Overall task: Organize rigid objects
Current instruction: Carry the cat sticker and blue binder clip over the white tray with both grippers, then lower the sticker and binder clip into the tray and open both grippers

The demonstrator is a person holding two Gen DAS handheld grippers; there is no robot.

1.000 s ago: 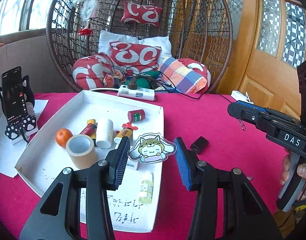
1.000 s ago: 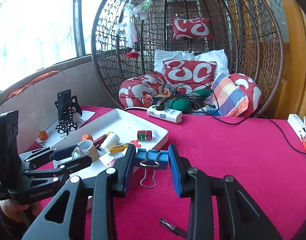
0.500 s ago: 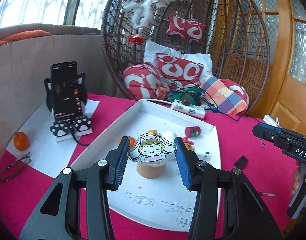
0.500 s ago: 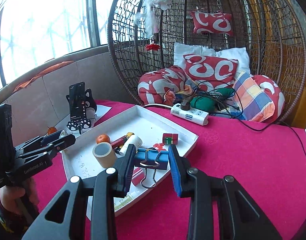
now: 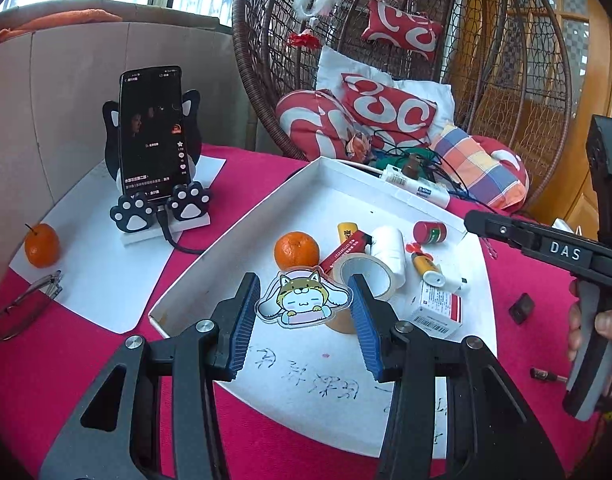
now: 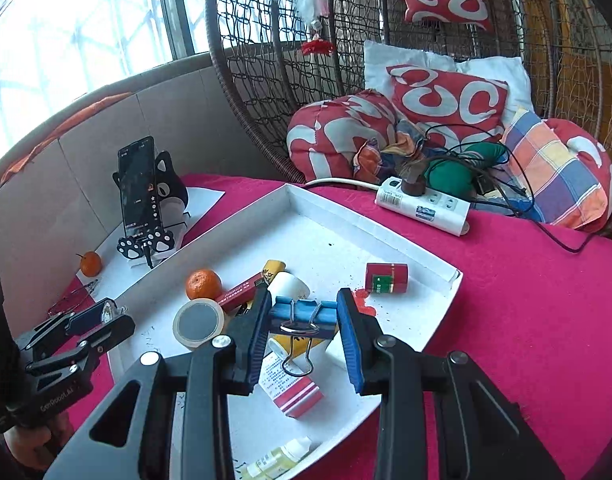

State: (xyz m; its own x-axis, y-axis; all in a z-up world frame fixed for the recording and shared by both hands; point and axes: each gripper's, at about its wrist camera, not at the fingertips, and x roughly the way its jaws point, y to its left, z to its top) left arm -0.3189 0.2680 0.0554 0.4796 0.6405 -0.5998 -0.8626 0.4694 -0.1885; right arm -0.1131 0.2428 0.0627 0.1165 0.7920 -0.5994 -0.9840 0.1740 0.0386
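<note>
My left gripper (image 5: 304, 304) is shut on a flat cartoon cat badge (image 5: 304, 298) and holds it above the near left part of the white tray (image 5: 234, 236). My right gripper (image 6: 304, 318) is shut on a blue binder clip (image 6: 302, 312) and holds it over the tray (image 6: 409, 248). In the tray lie an orange (image 5: 296, 249), a tape roll (image 5: 363, 276), a white bottle (image 5: 389, 248), a red can (image 5: 429, 232), a red-and-white box (image 5: 439, 308) and small tubes. The right gripper also shows at the right of the left wrist view (image 5: 481, 220).
A phone on a cat-paw stand (image 5: 154, 160), a second orange (image 5: 42, 246) and glasses (image 5: 22, 308) lie left of the tray on white paper. A power strip (image 6: 421, 204) with cables sits behind. A small black item (image 5: 521, 308) lies on the red cloth at right.
Both grippers moved leftward and closer over the tray, each keeping its object. The left view now looks down on the tray's near left corner; the right gripper went from the cloth to above the tray.
</note>
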